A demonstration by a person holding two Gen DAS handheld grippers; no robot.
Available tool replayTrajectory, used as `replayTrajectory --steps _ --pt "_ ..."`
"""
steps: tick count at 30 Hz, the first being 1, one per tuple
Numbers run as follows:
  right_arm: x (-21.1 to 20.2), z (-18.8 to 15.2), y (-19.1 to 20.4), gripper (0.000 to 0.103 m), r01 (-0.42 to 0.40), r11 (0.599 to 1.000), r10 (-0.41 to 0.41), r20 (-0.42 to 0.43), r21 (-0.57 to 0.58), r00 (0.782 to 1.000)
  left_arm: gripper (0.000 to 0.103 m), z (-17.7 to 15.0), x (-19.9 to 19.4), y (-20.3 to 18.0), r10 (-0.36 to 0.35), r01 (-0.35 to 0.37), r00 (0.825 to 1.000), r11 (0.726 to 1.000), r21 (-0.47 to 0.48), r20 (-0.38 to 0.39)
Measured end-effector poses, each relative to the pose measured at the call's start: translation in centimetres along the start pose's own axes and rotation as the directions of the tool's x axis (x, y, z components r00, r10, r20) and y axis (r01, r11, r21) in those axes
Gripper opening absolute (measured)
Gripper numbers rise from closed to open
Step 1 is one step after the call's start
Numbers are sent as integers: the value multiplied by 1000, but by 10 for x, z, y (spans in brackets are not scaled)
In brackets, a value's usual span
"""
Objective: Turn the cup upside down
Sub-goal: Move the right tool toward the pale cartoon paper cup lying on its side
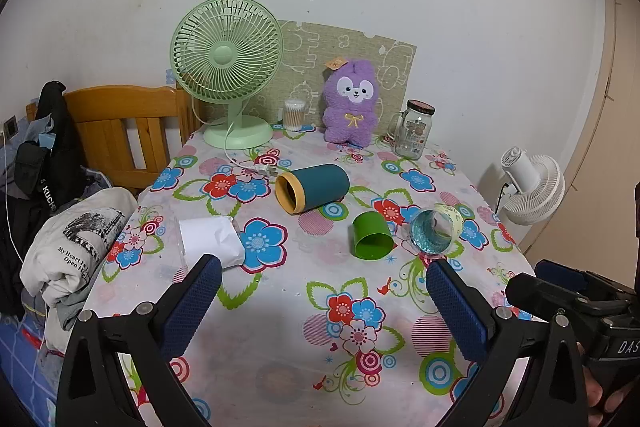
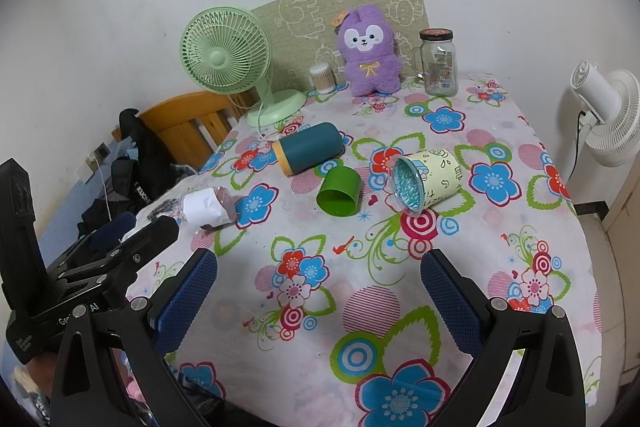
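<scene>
Here, in the left wrist view, four cups are lying on their sides across a floral tablecloth: a teal cup with a yellow rim, a small green plastic cup, a pale patterned cup with a glossy blue interior, and a clear cup stuffed with white paper. The left gripper is hovering low over the near table edge with its blue textured pads spread wide, holding nothing. Tipped over as they are, the cups are likely waiting to be picked up and set mouth-down; which one is meant cannot be told. A mint desk fan, a purple plush rabbit and a lidded glass jar are standing along the wall, seemingly parked clear of the working area.

Meanwhile, in the right wrist view, the right gripper is likewise gaping and empty, well short of the cups. The green plastic cup is lying nearest its centreline, smooth and slightly tapered, mouth facing the camera. The patterned cup is resting just to the right, the teal cup behind, the paper-filled cup to the left.
</scene>
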State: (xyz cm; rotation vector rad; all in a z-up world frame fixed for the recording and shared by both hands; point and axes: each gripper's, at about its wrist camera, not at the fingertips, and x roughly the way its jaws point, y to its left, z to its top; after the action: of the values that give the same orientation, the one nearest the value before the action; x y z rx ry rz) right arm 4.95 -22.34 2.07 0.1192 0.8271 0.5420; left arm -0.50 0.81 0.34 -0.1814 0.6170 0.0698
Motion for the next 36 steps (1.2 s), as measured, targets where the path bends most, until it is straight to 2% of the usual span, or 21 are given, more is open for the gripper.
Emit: replayTrajectory --steps 9,13,19,22,26,29,36 --pt "4 1 -2 103 -4 1000 4 -9 13 1000 103 0 1 -1 1 -1 1000 1000 -2 0" --pt "15 2 -7 103 24 999 -23 -30 27 999 103 -2 7 -1 1 -1 1000 1000 2 -15" --pt "37 11 -36 103 76 990 -67 -78 118 995 103 -6 23 2 -7 7 998 1000 -2 -63" --pt "47 16 -52 103 74 983 -59 -94 167 994 103 -9 30 7 -13 12 996 1000 -17 -85" --pt "60 25 -68 103 127 975 -110 -100 184 989 103 -11 37 10 -10 8 995 1000 -25 -100" --pt "83 38 -89 103 123 958 -89 -137 258 986 103 -12 42 7 -12 11 994 1000 -9 -109" --pt "127 58 -127 103 170 903 -95 -203 394 975 103 -11 62 -5 -9 20 991 996 83 -136"
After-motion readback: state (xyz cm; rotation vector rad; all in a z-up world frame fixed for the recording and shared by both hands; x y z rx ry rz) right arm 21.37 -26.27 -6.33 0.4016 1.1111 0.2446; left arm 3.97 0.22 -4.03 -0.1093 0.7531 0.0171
